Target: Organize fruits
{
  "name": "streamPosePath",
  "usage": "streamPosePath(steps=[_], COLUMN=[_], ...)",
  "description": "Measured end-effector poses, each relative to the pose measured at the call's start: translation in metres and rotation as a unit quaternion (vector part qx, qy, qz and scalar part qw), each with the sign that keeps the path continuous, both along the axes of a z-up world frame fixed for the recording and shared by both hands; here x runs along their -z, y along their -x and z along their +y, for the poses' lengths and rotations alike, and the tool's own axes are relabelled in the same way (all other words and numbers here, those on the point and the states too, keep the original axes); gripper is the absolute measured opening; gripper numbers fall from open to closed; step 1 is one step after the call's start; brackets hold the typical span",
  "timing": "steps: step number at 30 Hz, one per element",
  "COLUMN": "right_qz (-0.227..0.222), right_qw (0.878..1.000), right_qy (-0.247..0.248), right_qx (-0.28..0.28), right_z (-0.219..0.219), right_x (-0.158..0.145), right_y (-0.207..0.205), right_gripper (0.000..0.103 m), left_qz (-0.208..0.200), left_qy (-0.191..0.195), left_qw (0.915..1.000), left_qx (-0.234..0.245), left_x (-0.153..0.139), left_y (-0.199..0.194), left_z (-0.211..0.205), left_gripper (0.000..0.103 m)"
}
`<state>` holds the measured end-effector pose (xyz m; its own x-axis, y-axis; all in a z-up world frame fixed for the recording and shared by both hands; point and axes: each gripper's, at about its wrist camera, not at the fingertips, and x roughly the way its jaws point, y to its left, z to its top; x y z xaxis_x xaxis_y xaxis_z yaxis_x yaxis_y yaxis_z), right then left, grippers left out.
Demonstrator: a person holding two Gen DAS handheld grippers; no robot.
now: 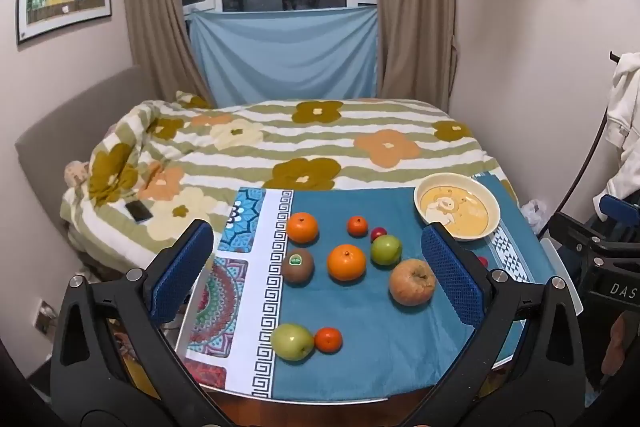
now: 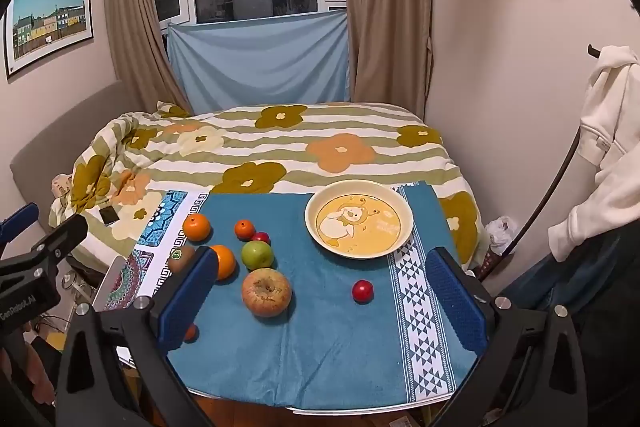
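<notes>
Several fruits lie on a blue tablecloth (image 1: 372, 347): a russet apple (image 1: 412, 281) (image 2: 266, 292), two green apples (image 1: 292, 341) (image 1: 386, 249), oranges (image 1: 346, 262) (image 1: 302, 227), small tangerines (image 1: 357, 225) (image 1: 328, 339), a kiwi (image 1: 297, 265) and small red fruits (image 2: 363, 291) (image 1: 378, 233). A cream bowl (image 1: 457, 206) (image 2: 359, 218) with a cartoon print stands empty at the back right. My left gripper (image 1: 318, 273) is open above the fruits. My right gripper (image 2: 322, 301) is open above the cloth, the russet apple between its fingers in view.
A bed with a flowered blanket (image 1: 280, 147) lies behind the table, with a phone (image 1: 139, 211) on it. The table's front edge (image 1: 320, 401) is near. A white garment (image 2: 608, 147) hangs at the right. Each gripper shows at the other view's edge.
</notes>
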<state>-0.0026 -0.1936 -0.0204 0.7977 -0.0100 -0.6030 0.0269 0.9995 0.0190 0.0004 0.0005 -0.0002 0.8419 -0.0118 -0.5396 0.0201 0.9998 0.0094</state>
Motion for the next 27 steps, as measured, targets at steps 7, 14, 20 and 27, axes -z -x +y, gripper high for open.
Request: streamPosePath(steps=[7,14,20,27], right_qz=[0.001,0.002,0.003,0.003], right_qw=[1.0,1.0,1.0,1.0], right_qy=[0.0,0.0,0.001,0.001], right_qx=[0.001,0.001,0.001,0.001], right_z=[0.002,0.004,0.006,0.006], right_x=[0.002,0.006,0.012,0.012], right_y=[0.0,0.0,0.001,0.001], right_gripper=[0.103,0.103,0.103,0.103], left_qz=[0.001,-0.002,0.002,0.002], left_qy=[0.002,0.002,0.001,0.0], left_qw=[1.0,1.0,1.0,1.0], left_qx=[0.002,-0.002,-0.003,-0.003], left_x=[0.0,0.001,0.006,0.009], left_y=[-0.004,0.002,-0.001,-0.002], left_z=[0.004,0.003,0.004,0.005], left_gripper=[0.103,0.103,0.103,0.103])
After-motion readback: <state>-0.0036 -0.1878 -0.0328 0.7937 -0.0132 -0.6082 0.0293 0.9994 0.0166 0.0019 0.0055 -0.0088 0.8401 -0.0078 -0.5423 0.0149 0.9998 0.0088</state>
